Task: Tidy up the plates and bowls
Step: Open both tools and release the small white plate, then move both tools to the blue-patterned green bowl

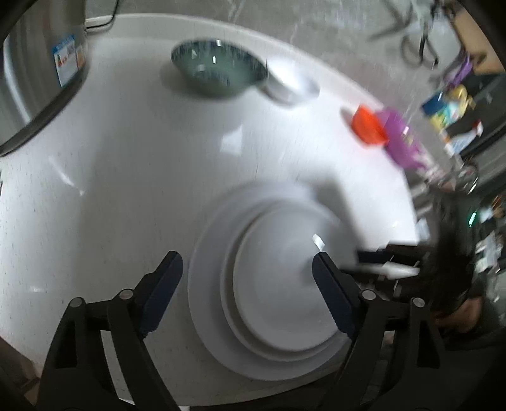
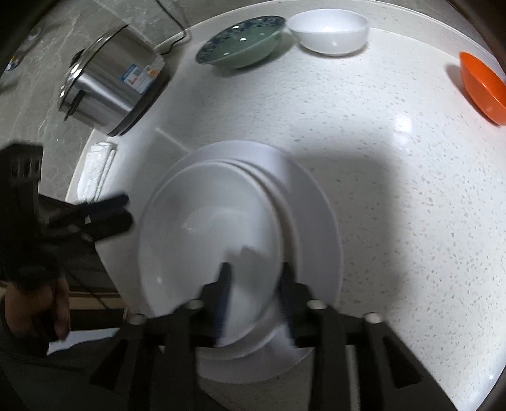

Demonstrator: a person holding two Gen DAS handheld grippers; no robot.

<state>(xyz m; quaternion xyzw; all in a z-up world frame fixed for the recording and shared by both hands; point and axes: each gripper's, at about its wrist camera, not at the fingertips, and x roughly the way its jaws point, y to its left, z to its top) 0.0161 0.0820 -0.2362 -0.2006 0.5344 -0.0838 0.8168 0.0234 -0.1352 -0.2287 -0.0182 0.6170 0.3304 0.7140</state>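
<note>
Sitting across pretty much both views is the white speckled table [image 2: 379, 177], round-edged, carrying everything. Biggest thing on it is the steel rice cooker [image 2: 110, 85] at the far left with a blue label on its side and a cord running off behind it. Next down is the stack of white plates [image 2: 303, 202] near the front edge: a wide plate at the bottom, a couple of smaller ones on it, and the top plate [image 2: 202, 240] sitting shifted off-centre toward the left so the rims underneath show on the right.

The right gripper [image 2: 254, 284] has its jaws narrowed on the near rim of that top plate, one finger over the inside and one outside, so it looks clamped on it, though the blur makes the contact a bit fuzzy. The left gripper [image 1: 246, 275] is spread wide, hanging over the left side of the stack with nothing between its fingers; from the right wrist view it's just beside the plates and not touching.

Far side of the table: a green bowl [image 2: 240, 41] with a dark patterned rim, a white bowl [image 2: 329, 30] just beside it on the right, and an orange bowl [image 2: 484, 88] well apart at the right edge. The left wrist view also shows something purple [image 1: 401, 139] right behind the orange one, too blurred to tell what it is
</note>
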